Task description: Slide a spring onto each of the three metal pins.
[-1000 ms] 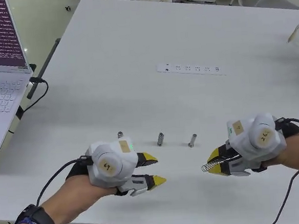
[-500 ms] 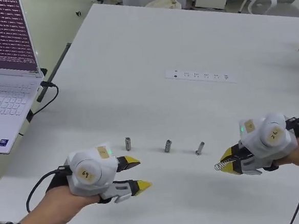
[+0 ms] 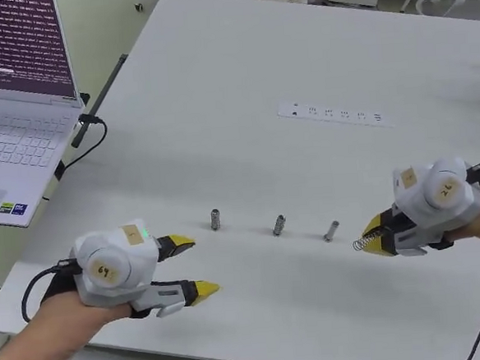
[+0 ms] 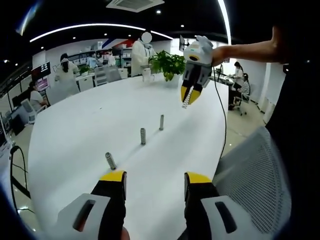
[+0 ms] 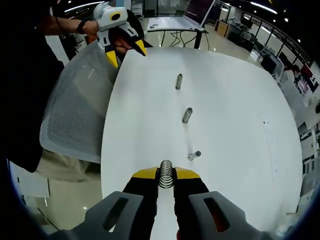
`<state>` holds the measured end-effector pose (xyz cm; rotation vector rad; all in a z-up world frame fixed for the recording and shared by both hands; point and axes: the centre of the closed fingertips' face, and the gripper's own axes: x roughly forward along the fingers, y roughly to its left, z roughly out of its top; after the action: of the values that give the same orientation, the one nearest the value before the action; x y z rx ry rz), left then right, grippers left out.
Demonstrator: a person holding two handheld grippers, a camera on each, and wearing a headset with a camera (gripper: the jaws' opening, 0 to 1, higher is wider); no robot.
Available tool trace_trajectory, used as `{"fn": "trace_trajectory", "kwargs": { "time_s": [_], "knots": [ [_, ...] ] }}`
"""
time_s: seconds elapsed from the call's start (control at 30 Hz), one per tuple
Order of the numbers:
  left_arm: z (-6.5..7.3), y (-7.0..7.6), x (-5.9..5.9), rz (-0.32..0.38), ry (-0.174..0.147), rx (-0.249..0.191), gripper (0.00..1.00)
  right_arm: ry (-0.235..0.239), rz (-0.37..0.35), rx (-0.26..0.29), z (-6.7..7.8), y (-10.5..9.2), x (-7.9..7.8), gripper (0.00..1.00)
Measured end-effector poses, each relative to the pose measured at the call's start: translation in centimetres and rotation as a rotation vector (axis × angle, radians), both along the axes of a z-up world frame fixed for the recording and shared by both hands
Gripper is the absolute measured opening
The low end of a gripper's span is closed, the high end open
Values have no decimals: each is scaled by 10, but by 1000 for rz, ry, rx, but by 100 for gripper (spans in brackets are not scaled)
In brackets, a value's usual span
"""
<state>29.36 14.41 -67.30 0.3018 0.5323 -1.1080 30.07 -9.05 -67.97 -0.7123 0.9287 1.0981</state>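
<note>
Head view: 3 pins stand in a row on the white table point(image 3: 217, 83). At the right end is the bare pin point(image 3: 331, 230), upright, no coil on it. Just left of the bare pin is the middle pin point(image 3: 279, 225), w/ a spring wound round it. Further left again is the far-left pin point(image 3: 216, 219), also w/ coils round it.

Just right of the bare pin sits the right gripper point(image 3: 376, 238), near but not touching, jaws pinching a loose spring point(image 3: 361, 242). The spring's free end pokes toward the bare pin, w/ a gap betw. them. Right gripper view: spring clamped betw. the yellow tips, seen end-on, bare pin straight ahead of it.

Well left of the bare pin, nearer the person & past the far-left pin, is the left gripper point(image 3: 192, 266), jaws spread wide above the tabletop. Left gripper view: yellow tips apart, row of pins ahead.

Beyond the bare pin, well apart, lies a power strip point(image 3: 334, 114). Far left of the bare pin, beside the table's edge, is an open laptop point(image 3: 16, 105), screen lit.
</note>
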Motion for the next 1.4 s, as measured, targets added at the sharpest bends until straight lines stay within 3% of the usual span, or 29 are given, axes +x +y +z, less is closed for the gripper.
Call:
{"fn": "trace_trajectory", "kwargs": {
  "time_s": [0.37, 0.77, 1.13, 1.4],
  "knots": [
    [5, 23, 7, 77, -7, -9, 49, -14, -8, -27, -1, -3, 26, 8],
    [11, 44, 10, 141, -9, -17, 57, 0, 3, -65, -6, 0, 35, 8],
    [9, 53, 9, 173, 2, -18, 59, 15, 31, -93, -16, 7, 44, 8],
    [11, 58, 10, 197, 7, -28, 59, 22, 70, -144, -27, 4, 50, 9]
  ]
}}
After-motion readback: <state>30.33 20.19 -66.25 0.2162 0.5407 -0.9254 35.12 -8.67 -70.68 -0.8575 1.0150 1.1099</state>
